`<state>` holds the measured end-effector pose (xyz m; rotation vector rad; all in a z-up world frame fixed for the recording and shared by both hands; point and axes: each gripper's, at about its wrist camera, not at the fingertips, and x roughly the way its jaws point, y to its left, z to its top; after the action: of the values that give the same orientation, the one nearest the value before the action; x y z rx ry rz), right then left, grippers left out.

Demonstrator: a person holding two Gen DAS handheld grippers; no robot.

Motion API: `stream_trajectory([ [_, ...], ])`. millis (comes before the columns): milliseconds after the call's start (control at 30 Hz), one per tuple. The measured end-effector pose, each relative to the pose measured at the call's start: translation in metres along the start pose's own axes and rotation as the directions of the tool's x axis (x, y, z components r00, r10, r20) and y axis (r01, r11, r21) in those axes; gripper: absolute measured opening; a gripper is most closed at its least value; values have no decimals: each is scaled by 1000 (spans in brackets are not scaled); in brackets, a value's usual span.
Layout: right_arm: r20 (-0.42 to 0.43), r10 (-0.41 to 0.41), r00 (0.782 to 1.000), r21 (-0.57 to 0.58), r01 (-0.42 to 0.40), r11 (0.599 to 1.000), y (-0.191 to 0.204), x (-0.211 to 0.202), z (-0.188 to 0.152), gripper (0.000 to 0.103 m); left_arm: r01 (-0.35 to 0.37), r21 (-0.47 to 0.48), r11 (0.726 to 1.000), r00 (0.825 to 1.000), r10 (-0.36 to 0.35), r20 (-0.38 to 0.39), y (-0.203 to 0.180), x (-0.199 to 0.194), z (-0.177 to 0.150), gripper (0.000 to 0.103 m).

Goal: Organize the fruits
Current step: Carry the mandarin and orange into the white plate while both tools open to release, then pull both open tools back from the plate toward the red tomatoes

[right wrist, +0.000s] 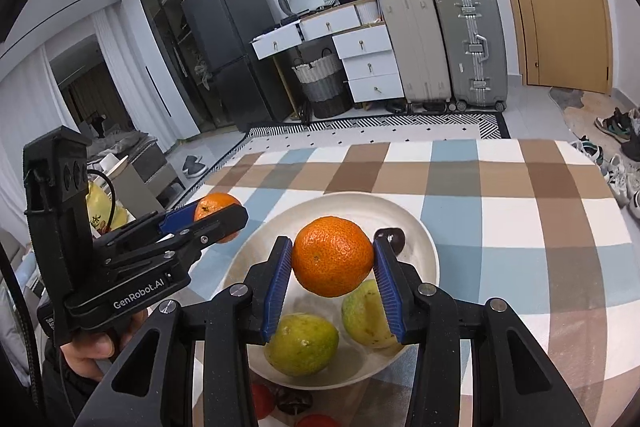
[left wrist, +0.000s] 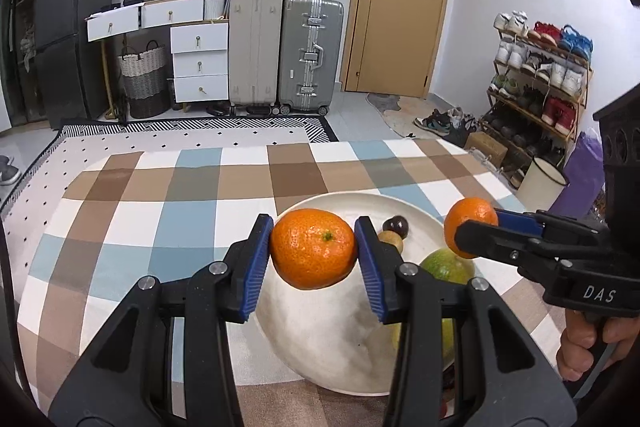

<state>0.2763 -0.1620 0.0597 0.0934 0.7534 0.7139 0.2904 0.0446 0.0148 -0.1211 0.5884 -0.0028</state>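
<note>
Orange on both sides: my left hand-held gripper (left wrist: 314, 253) is clamped on a mandarin (left wrist: 314, 253), blue pads pressed against its two flanks, and it hangs above the near-left part of the white plate (left wrist: 340, 339). My right hand-held gripper (right wrist: 332, 255) is clamped on a second mandarin (right wrist: 332, 255) the same way, held over the middle of that plate (right wrist: 416, 227). From the left camera I see the right hand-held gripper (left wrist: 472, 233) coming in from the right edge of the picture, its mandarin (left wrist: 468, 223) over the plate's right rim, a hand (left wrist: 592, 343) on the grip below it. From the right camera the left hand-held gripper (right wrist: 218, 219) sits just off the plate's left rim with its mandarin (right wrist: 214, 207) pinched at the tips.

On the plate itself: two green-yellow fruits (right wrist: 302, 345) (right wrist: 368, 315) lie side by side in the near half, and a small dark round fruit (right wrist: 396, 239) rests toward the far rim, partly behind my right finger. In the left view a small brownish fruit (left wrist: 390, 239) sits just beside the dark one (left wrist: 395, 226).

Plate stands on the checked tablecloth (right wrist: 500, 227), toward the table's near edge. Red fruits (right wrist: 264, 399) peek out at the near edge below the plate, mostly hidden.
</note>
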Motion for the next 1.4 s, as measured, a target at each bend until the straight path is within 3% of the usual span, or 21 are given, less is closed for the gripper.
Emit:
stream_trajectory([
  [367, -77, -2, 997, 2, 2, 1000, 4, 27, -12, 42, -3, 3, 1000, 997, 4, -77, -1, 30, -15, 39],
  [800, -21, -5, 1000, -9, 4, 1000, 6, 16, -7, 46, 10, 9, 1000, 997, -10, -77, -5, 30, -14, 41],
  [867, -13, -10, 1000, -10, 10, 1000, 5, 12, -6, 51, 9, 2, 1000, 997, -9, -77, -3, 26, -12, 49],
  [933, -13, -16, 1000, -13, 16, 1000, 5, 8, -4, 55, 7, -4, 1000, 998, -8, -57, -1, 19, -11, 63],
  [1033, 11, -31, 999, -35, 31, 999, 8, -2, -2, 75, 4, -1, 1000, 1000, -4, -23, -2, 4, -7, 78],
  [1167, 46, 4, 999, -55, -1, 998, 12, -20, 2, 93, 16, 5, 1000, 1000, -16, 15, -3, -20, -6, 82],
  [1400, 83, -4, 997, -81, 11, 997, 6, -48, -4, 99, 31, 33, 999, 999, -32, 13, -9, -47, -15, 82],
])
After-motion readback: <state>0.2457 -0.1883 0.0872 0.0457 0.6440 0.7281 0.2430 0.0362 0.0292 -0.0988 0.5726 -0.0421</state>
